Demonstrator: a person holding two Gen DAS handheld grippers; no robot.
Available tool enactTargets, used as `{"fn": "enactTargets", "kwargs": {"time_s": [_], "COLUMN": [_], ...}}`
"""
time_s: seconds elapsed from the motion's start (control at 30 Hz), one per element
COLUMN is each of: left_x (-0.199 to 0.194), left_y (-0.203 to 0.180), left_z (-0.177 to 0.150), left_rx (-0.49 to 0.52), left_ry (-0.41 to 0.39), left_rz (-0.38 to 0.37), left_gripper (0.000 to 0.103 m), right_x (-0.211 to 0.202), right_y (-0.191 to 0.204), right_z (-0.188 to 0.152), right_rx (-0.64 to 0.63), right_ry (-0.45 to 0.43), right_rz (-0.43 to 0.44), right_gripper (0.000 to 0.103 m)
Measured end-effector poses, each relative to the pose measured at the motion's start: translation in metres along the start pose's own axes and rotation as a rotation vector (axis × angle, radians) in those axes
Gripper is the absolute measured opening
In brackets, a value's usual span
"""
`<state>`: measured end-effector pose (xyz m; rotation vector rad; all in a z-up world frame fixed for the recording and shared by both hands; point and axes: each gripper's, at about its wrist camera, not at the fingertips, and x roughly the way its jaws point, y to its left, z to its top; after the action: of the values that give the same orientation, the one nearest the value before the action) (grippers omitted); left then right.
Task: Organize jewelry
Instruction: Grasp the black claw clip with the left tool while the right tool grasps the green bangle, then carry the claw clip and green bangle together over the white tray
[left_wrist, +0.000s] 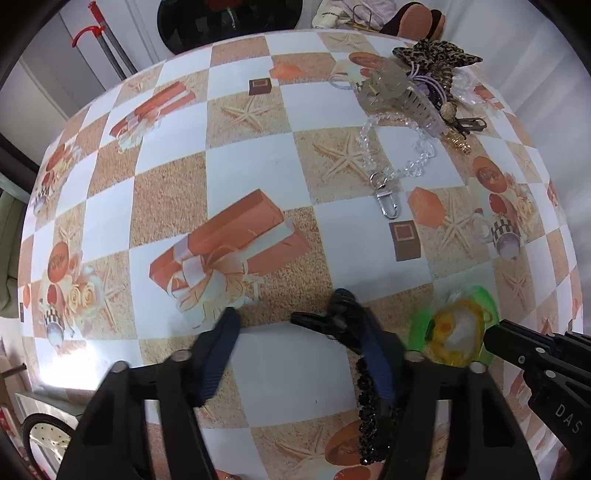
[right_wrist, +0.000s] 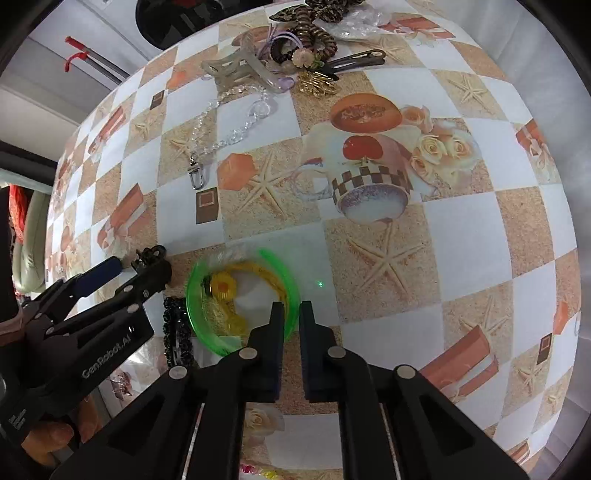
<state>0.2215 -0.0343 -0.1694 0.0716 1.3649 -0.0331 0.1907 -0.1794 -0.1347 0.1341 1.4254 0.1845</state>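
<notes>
**Two picks started, a big pile still waits**

My right tongs (right_wrist: 291, 314) pinch the rim of the green bangle (right_wrist: 243, 295). My left tongs (left_wrist: 295, 332) are half closed around a black hair clip (left_wrist: 332, 314); I cannot tell if they grip it. At twelve o'clock on the surface (right_wrist: 461, 229), the clear bead chain (right_wrist: 229, 122) and hair ties (right_wrist: 306, 40) still wait. Nothing blocks the way.

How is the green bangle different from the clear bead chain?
The green bangle is one smooth closed ring; the clear bead chain is a string of beads with a metal clasp. The bangle sits close, between the right gripper's fingers; the chain lies further off, untouched. Both are see-through and rest on the table.
</notes>
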Motion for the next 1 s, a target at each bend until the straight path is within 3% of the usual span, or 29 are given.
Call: {"fn": "enactTargets", "kwargs": {"time_s": [0.03,0.07,0.13,0.47,0.63,1.0], "left_x": [-0.001,-0.002,-0.002,-0.044,-0.061,-0.087], "left_y": [0.000,0.000,0.000,0.009,0.013,0.020], "left_z": [0.000,0.001,0.002,-0.010,-0.031,-0.091], "left_rx": [0.003,0.007,-0.020,-0.026,-0.030,-0.033], "left_ry": [-0.005,-0.009,-0.031,-0.087,-0.120,-0.099], "left_rz": [-0.002,-0.005,-0.068,-0.096,-0.120,-0.130], "left_gripper": [0.045,0.040,0.041,0.040,0.040,0.040], "right_x": [-0.001,-0.002,-0.005,-0.029,-0.039,-0.056], "right_y": [-0.002,-0.005,-0.006,-0.024,-0.030,-0.029], "right_z": [0.001,0.001,0.002,-0.010,-0.020,-0.053], "right_rx": [0.011,0.019,0.034,0.072,0.079,0.080], "right_ry": [-0.003,-0.005,-0.013,-0.049,-0.049,-0.031], "right_rz": [0.018,0.031,0.048,0.132,0.137,0.137], "right_gripper": [0.006,0.007,0.007,0.007,0.007,0.007]}}
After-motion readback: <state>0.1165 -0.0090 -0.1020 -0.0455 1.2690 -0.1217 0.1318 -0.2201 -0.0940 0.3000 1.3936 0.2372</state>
